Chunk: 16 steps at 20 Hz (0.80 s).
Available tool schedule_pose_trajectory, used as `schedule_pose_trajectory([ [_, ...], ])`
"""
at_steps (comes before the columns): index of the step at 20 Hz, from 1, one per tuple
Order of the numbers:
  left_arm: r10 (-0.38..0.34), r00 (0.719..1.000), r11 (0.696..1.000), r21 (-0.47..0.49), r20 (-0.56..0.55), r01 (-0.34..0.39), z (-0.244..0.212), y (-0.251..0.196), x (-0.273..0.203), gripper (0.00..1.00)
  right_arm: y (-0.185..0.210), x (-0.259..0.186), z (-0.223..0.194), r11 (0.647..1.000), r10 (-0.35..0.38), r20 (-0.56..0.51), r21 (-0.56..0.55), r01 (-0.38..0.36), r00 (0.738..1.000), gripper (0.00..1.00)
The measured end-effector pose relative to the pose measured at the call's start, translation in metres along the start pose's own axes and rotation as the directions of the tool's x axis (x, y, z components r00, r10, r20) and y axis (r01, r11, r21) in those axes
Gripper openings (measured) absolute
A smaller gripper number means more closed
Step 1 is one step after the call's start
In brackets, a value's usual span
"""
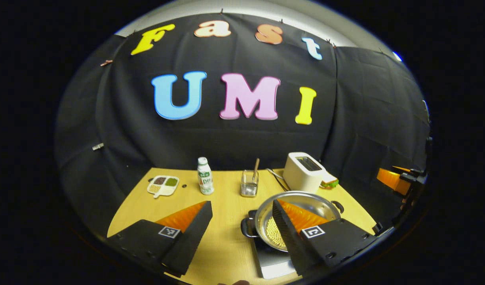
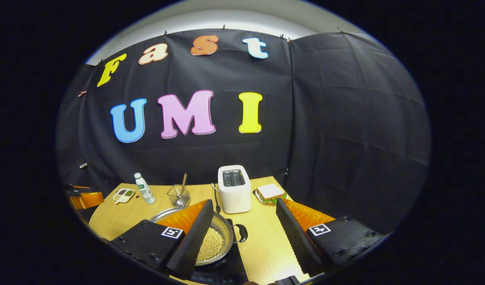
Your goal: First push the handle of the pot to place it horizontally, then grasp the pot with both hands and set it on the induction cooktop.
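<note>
A steel pot (image 1: 319, 206) with pale beans (image 1: 274, 234) inside sits on the black induction cooktop (image 1: 272, 264) at the table's front. Its two loop handles point left (image 1: 247, 228) and right (image 1: 338, 206). My left gripper (image 1: 241, 204) hovers open above the table; one finger is over the pot's bowl and the other over bare wood, neither touching anything. In the right gripper view the pot (image 2: 223, 233) lies low on the left on the cooktop (image 2: 226, 271). My right gripper (image 2: 244, 202) is open, one finger over the pot's rim, with the near handle (image 2: 240, 233) between the fingers.
On the wooden table (image 1: 226, 241) behind the pot stand a white toaster (image 1: 303, 171), a sandwich (image 2: 270, 193), a glass cup with a stick (image 1: 249, 183), a small bottle (image 1: 205, 176) and a divided dish (image 1: 163, 185). Black cloth walls close in the back and right.
</note>
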<state>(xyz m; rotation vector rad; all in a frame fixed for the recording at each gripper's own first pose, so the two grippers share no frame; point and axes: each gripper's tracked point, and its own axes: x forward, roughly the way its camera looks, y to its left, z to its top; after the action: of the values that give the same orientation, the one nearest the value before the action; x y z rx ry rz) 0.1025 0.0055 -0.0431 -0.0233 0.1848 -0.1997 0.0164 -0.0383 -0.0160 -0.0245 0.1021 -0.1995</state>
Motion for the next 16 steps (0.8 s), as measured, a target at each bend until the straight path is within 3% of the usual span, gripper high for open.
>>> schedule_pose_trajectory([
  [7,0.066,0.963,0.995,0.05,0.262,-0.082,0.034,0.028,-0.099,0.95,0.007,-0.068,0.034,0.999,-0.024,0.191,0.035,0.017,0.981,0.98],
  [9,0.092,0.956,0.994,0.029,0.279,-0.104,0.024,0.031,-0.127,0.95,0.004,-0.087,0.033,0.999,-0.041,0.21,0.037,0.034,0.977,0.98],
  [16,0.211,0.948,0.977,-0.043,0.237,-0.207,-0.025,0.064,-0.184,0.95,0.038,-0.132,-0.004,0.999,0.009,0.192,-0.035,-0.003,0.981,0.98],
])
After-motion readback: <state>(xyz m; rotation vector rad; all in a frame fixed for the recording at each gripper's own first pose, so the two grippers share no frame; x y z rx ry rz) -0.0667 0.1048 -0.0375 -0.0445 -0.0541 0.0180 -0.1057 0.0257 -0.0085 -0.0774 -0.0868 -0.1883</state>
